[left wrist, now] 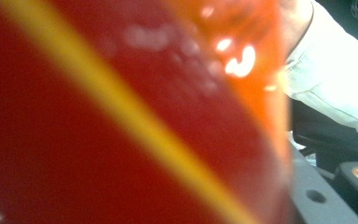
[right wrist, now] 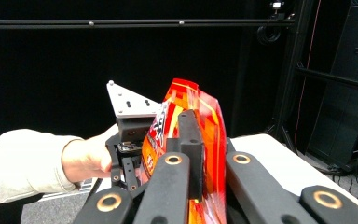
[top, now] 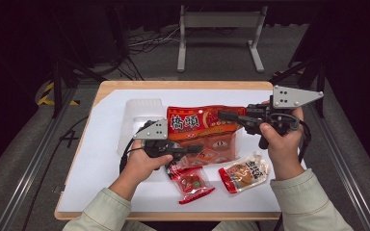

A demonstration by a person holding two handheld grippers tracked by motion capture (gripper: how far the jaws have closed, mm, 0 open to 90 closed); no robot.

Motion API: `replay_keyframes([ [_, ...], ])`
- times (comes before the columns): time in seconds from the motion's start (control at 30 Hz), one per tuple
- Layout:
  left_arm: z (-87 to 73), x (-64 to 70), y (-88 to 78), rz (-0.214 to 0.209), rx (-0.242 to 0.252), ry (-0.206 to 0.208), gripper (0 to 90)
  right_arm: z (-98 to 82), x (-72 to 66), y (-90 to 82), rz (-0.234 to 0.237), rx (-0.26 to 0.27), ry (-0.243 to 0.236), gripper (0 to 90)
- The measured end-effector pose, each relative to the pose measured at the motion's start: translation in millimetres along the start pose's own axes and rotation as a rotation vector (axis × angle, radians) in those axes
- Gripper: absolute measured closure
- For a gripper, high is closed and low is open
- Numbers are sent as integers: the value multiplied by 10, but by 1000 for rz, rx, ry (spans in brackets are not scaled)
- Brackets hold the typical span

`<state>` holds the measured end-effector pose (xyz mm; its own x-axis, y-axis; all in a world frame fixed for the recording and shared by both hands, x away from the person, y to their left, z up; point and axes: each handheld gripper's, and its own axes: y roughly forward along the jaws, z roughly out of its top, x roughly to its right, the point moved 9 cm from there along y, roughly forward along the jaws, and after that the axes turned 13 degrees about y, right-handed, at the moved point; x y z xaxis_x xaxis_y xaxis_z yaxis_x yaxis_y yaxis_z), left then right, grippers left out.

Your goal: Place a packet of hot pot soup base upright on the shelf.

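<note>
you are holding the large red snack bag (top: 202,126) above the desk (top: 101,144): right hand-held gripper (right wrist: 193,140) clamped on its edge, left hand-held gripper (top: 196,148) gripping its lower part (view blurred). uneven pulling risks tearing it.

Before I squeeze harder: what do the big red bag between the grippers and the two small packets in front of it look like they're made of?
Big red bag: thin glossy plastic film, judging by the glare spots in the left gripper view and the way it bends between the right gripper's jaws. Red small packet and tan small packet: shiny sealed film too, with crimped red ends and partly see-through fronts; probably soft.
</note>
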<state>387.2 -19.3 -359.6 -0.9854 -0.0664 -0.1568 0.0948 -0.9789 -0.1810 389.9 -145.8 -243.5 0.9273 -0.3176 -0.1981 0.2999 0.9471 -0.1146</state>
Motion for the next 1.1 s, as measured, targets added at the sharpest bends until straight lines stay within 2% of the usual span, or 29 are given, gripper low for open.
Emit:
replay_keyframes([
  [0.07,6,-19,-1,25,-12,12,710,2,14,-9,-8,1,12,900],
  [0.13,-7,-29,0,28,-18,10,710,-9,45,-13,-34,-9,25,898],
  [0.2,-21,-29,-3,20,-23,-9,711,-30,72,-15,-61,-24,26,886],
  [0.3,-26,-28,-9,22,-29,-25,711,-39,90,-23,-76,-28,33,874],
  [0.43,-21,-39,-14,39,-32,-46,712,-37,137,-49,-105,-19,52,835],
  [0.5,-19,-43,-20,47,-36,-46,712,-31,150,-63,-109,-12,60,795],
  [0.6,-6,-48,-26,62,-28,-50,712,12,161,-100,-116,37,86,687],
  [0.67,4,-62,-42,69,-25,-51,712,15,170,-132,-125,49,92,634],
  [0.8,28,-83,-77,80,-16,-51,712,-59,273,-204,-205,42,91,462],
  [0.83,40,-92,-93,85,-13,-52,712,-59,273,-204,-205,42,91,462],
  [0.93,70,-114,-127,94,-4,-55,713,-172,354,-285,-275,24,81,358],
  [1.03,119,-142,-164,97,-4,-72,713,-291,376,-357,-315,9,91,336],
  [1.1,157,-174,-187,106,-3,-66,713,-388,404,-412,-356,-4,97,336],
])
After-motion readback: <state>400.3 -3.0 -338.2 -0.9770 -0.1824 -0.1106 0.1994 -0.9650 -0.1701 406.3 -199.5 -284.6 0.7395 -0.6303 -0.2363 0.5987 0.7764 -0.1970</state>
